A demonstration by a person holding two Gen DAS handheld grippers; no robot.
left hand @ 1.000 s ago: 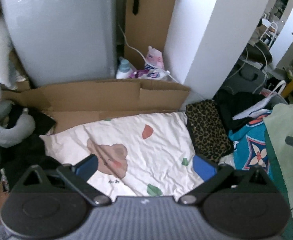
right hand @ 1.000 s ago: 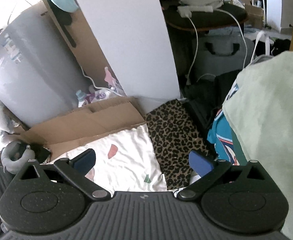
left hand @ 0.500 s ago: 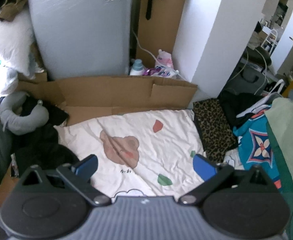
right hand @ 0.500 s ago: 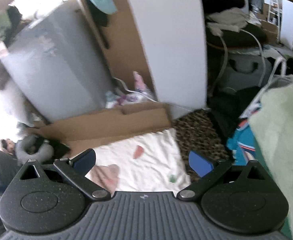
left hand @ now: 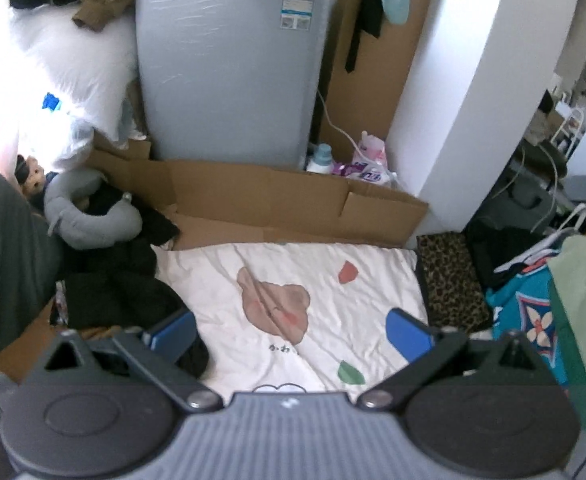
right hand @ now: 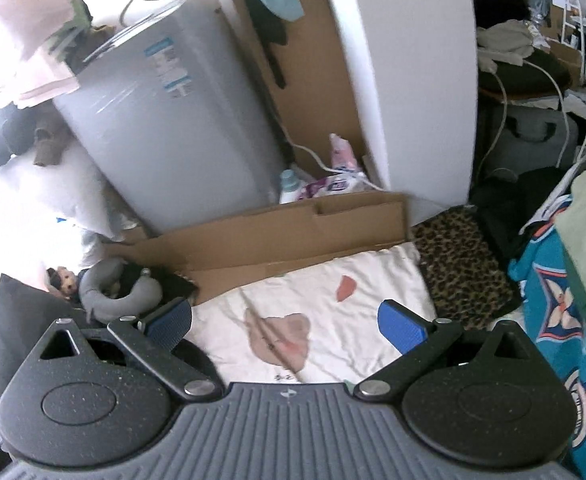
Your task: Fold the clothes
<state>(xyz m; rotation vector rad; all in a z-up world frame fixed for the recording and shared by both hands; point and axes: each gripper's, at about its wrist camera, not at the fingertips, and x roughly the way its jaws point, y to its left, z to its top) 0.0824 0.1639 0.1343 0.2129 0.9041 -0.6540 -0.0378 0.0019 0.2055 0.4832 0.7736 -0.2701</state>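
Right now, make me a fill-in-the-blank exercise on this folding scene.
1. The white cloth shows a brown ____ print.
2. The left gripper is ____, holding nothing.
3. Beside the cloth's right edge lies a fabric with a ____ pattern.
4. The cardboard lies in front of a ____ appliance.

Missing: bear; open; leopard; grey

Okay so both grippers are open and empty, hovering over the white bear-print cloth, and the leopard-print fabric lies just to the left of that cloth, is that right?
Not quite. The leopard-print fabric lies just to the right of the white bear-print cloth, not the left, as the left wrist view shows. The rest holds: the left gripper and right gripper are both open and empty above the cloth.
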